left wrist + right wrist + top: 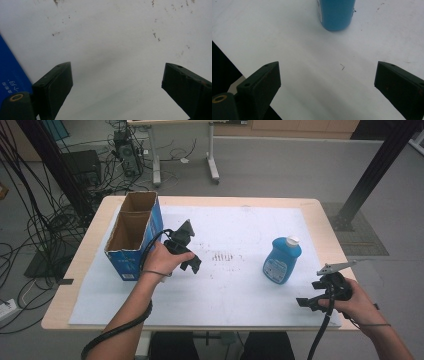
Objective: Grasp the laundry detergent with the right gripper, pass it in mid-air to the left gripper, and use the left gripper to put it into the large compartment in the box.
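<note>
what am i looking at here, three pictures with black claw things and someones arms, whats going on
A person sits at a table covered by a white sheet and holds a hand tool in each hand. Each tool is a gripper with two black jaws.

The high view looks down from above the person. The left gripper is beside a blue cardboard box that is open at the top. The right gripper is near the table's front edge, close to a blue bottle with a white cap, which stands upright.

The other two pictures come from small cameras riding on the grippers, looking along their jaws. The left gripper view shows the white sheet and a corner of the box. The right gripper view shows the bottle's base ahead.

Both pairs of jaws stand wide open with nothing between them.
</note>
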